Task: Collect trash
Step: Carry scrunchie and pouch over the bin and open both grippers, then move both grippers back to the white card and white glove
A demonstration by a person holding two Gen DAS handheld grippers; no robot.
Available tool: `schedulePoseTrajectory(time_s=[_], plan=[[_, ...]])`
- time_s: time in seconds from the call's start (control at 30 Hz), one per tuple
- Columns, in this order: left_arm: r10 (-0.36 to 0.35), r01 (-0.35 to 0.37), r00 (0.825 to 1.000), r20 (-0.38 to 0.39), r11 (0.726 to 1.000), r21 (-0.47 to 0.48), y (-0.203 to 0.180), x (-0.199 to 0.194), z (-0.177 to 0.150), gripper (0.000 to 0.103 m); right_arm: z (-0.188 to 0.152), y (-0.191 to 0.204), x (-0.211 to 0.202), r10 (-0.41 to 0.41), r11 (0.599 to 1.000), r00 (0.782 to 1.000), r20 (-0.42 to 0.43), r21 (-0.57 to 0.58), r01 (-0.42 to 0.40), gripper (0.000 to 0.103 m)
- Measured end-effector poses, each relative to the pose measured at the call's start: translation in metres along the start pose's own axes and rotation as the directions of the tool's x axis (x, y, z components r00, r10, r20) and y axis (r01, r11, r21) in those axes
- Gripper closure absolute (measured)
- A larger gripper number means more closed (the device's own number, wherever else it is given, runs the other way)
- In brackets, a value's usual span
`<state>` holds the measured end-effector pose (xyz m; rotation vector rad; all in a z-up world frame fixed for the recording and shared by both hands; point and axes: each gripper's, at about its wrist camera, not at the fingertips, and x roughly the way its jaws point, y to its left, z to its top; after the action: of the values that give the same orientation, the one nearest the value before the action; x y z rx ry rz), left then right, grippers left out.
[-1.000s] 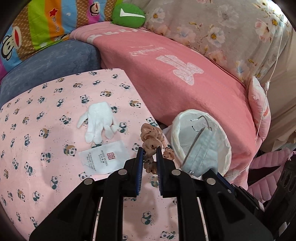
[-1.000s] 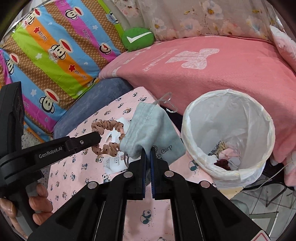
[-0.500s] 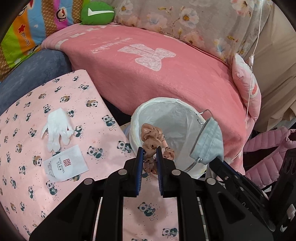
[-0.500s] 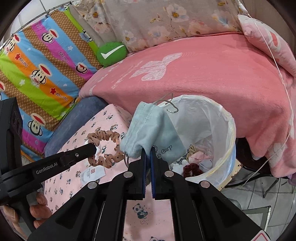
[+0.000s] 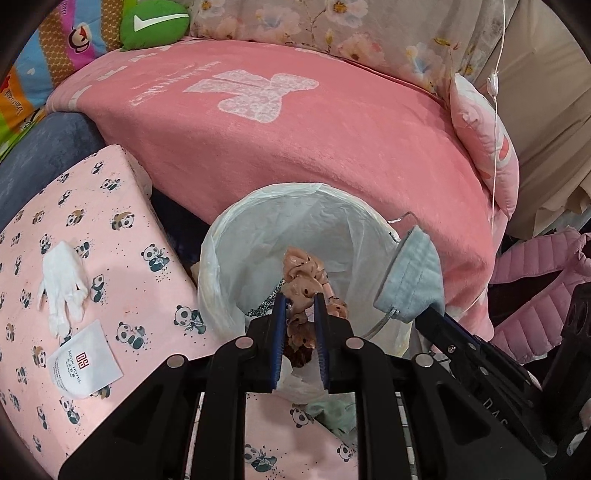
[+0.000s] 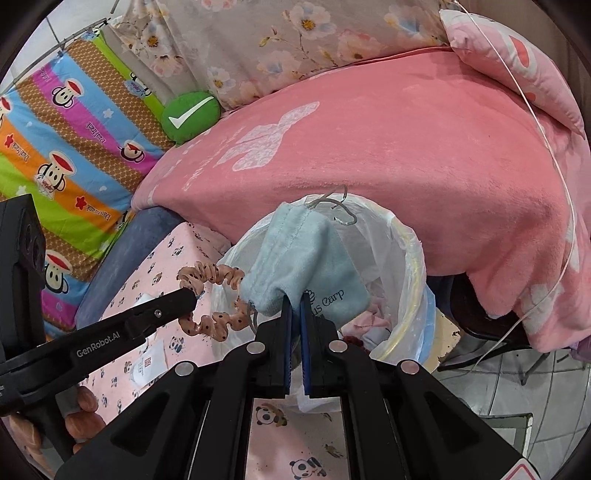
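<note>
My left gripper is shut on a peach spotted scrunchie and holds it over the open white-lined trash bin. My right gripper is shut on a light blue cloth pouch with a metal hook, held over the same bin. The pouch also shows in the left wrist view, and the scrunchie in the right wrist view. A white glove and a white sachet lie on the panda-print surface.
The bin holds some scraps at its bottom. A pink blanket covers the bed behind it. A green cushion and striped bedding lie at the back. A pink jacket is on the right. Tiled floor shows lower right.
Both grippers have moved right from above the panda-print surface to above the bin, carrying the scrunchie and the pouch. The glove and sachet stay where they were.
</note>
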<state>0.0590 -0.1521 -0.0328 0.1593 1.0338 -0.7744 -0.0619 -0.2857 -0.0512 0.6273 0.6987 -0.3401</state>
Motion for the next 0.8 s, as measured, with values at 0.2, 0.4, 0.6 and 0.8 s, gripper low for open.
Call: schedulePoseTrajectory(time_s=[0.2,0.4,0.6,0.8], plan=[[0.034,-0.034,0.999,0.013,0.999,-0.023,0.008,0.011,0.008,0.053,0.008,-0.003,0.020,-0.010,1.000,1.000,-0.011,-0.010,0.010,0.098],[0.075,-0.073,0.997,0.026,0.996,-0.053,0.023,0.010,0.009,0.046,0.014,0.005,0.039,-0.016,1.000,1.000,-0.012,-0.027,0.016,0.090],[0.099,-0.096,0.994,0.035,0.992,-0.083,0.036,0.005,0.005,0.043,0.014,0.021,0.046,-0.011,0.998,1.000,-0.010,-0.057,0.010,0.070],[0.100,-0.096,0.994,0.034,0.990,-0.105,0.044,-0.001,-0.002,0.042,0.011,0.032,0.041,-0.008,0.998,1.000,-0.016,-0.070,0.007,0.070]])
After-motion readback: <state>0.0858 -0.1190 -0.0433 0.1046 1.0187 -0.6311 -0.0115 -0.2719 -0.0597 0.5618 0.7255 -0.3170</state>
